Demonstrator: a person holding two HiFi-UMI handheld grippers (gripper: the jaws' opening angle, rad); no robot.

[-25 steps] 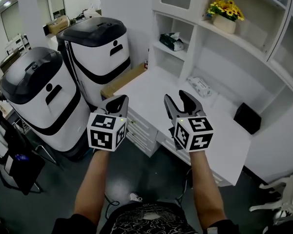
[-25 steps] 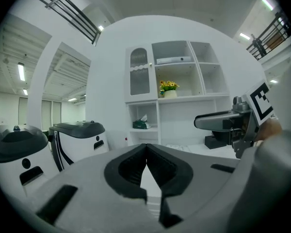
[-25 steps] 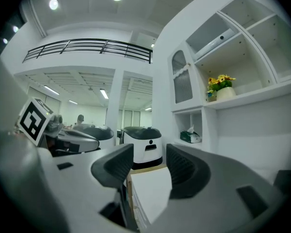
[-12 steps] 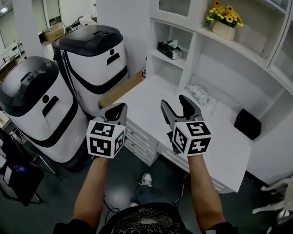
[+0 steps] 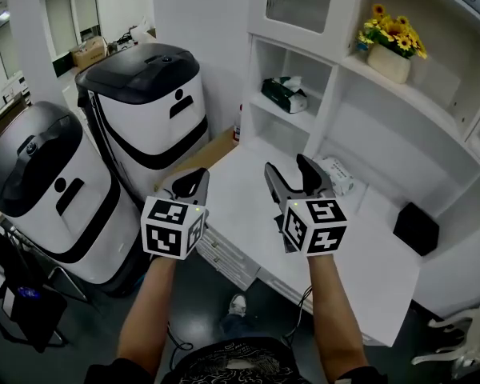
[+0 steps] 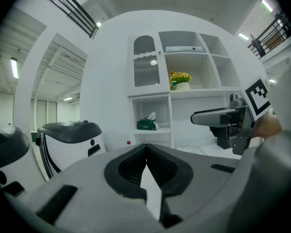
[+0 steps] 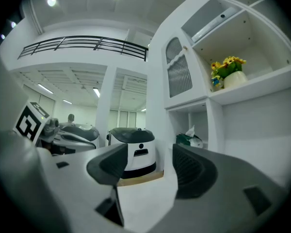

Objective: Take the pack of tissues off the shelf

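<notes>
Jaws are opening wide and empty on the right gripper (image 5: 288, 166) and pressing together on the left gripper (image 5: 194, 176), both hovering at frame centre. Tissues (image 5: 286, 94) are sitting untouched on the shelf (image 5: 304, 120), upper centre. The whole reach is waiting.

Grey left gripper (image 5: 194, 178) and right gripper (image 5: 290, 170) with black ribbed pads (image 7: 196, 171), the right one opening, nothing between. White marker cubes (image 5: 174, 226) with black squares. Dark short-sleeved shirt (image 5: 236, 365), pale swirling pattern.
</notes>
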